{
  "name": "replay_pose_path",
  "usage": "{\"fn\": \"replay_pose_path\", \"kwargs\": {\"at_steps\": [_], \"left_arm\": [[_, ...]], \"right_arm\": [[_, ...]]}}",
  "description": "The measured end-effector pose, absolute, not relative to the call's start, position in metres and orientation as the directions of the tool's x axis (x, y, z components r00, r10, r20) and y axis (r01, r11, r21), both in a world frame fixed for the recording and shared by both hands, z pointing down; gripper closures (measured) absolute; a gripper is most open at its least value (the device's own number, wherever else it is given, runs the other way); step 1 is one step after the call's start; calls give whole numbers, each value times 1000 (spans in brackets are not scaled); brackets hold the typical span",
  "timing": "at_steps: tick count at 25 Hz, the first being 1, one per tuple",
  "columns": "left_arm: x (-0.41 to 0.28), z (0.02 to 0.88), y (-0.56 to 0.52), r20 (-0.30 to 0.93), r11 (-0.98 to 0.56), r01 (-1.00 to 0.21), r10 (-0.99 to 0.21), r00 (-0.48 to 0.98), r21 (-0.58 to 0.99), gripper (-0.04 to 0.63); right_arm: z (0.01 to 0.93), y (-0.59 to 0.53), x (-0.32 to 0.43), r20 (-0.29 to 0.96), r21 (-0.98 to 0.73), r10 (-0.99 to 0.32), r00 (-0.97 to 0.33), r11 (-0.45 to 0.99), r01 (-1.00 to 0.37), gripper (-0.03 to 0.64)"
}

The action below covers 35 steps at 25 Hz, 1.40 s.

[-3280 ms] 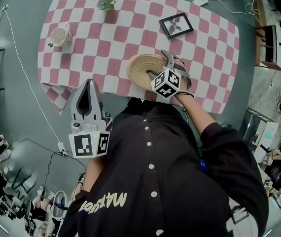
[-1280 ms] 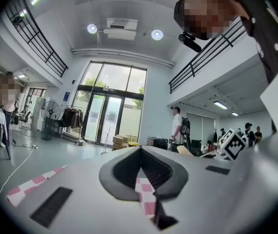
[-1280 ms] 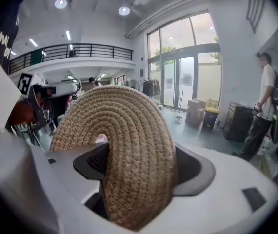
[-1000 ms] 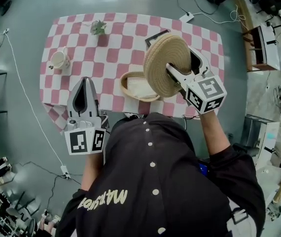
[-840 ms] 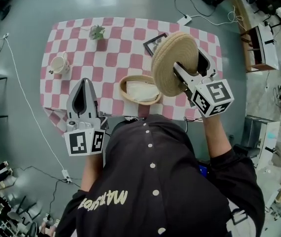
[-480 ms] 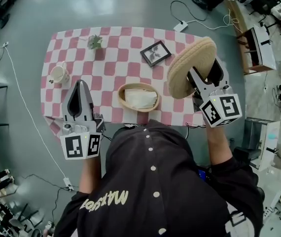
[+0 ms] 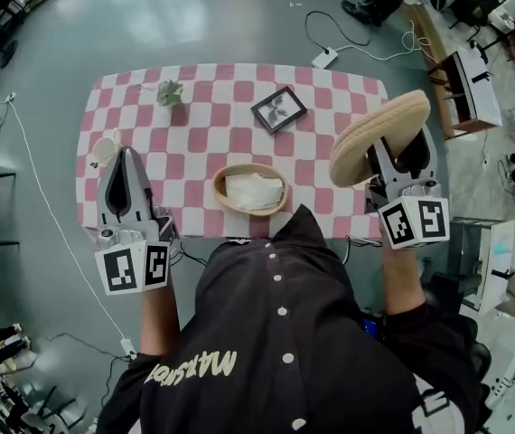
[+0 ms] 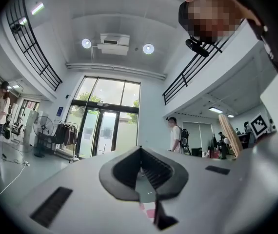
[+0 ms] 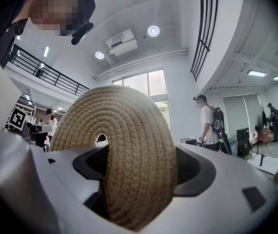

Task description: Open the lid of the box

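Left gripper (image 7: 124, 156) hangs at the near left corner of the table (image 7: 194, 143), the one with the pink-and-white checked cloth. Its jaws are pressed together with nothing in them; the left gripper view shows the two pads meeting. Just past its tip a pale cup (image 7: 106, 149) peeks out, partly hidden behind it. Further back on the left there's a small potted plant (image 7: 171, 93).

The woven box (image 7: 250, 189) sits in the middle of the table at the near edge, right in front of the person. It's open, with something white lying inside, cloth or paper, can't tell. A dark picture frame (image 7: 278, 109) lies flat behind it, a bit to the right.

The lid (image 7: 379, 138) is already off. It's a round coiled-rope disc, up in the air at the right end of the table, tilted on edge and well apart from the box. The right gripper (image 7: 400, 156) has its jaws spread fairly wide and clamped on the lid's rim, one pad on each face.
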<state>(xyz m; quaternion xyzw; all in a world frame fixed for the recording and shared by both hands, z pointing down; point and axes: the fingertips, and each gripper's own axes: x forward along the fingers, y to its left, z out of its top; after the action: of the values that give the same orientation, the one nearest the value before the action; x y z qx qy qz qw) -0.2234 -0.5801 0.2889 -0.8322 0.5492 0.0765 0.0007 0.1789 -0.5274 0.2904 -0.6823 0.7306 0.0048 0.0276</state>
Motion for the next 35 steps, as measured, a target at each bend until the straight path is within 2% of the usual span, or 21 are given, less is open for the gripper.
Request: {"fn": "replay_pose_path", "kwargs": {"at_steps": [15,35], "left_arm": [[-230,275,-593,-122,-386,-919,-919,376,79,584],[-225,283,-595,-117,-382,-924,-919,376,30,584]], "right_arm": [[297,-507,211,-93,-56,-995,28,-23,-998,233],[290,-518,201,-112,-16,-994,-1,3,-1000,233]]}}
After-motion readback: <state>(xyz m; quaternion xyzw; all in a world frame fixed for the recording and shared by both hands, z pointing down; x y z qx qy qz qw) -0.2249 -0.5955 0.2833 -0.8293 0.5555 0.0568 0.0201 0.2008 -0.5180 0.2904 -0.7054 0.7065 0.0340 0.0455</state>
